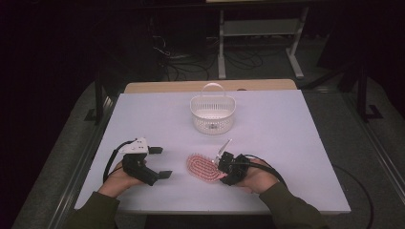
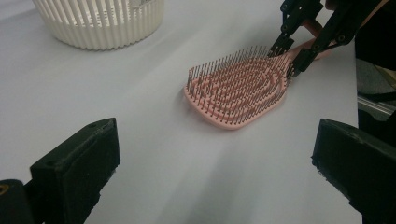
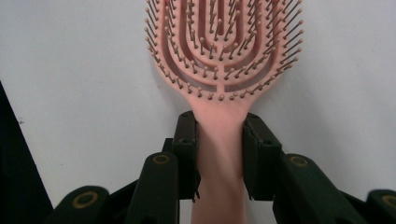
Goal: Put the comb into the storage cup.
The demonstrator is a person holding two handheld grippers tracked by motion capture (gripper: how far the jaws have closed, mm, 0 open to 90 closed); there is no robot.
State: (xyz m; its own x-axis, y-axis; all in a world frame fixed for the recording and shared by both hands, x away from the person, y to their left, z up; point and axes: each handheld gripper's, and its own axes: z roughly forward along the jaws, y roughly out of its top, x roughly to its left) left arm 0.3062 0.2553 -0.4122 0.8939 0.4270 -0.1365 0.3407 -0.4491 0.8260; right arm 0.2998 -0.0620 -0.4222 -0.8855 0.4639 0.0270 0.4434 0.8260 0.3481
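Gripping the pink hairbrush [image 3: 219, 56] by its stiff, narrow handle, the right gripper [image 3: 219, 154] clamps it; light plastic, likely slippery.

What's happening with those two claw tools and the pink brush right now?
Right gripper jaws clamped on pink hairbrush handle. Left gripper open, empty. Brush flat on table, bristles up. Path to white basket clear.
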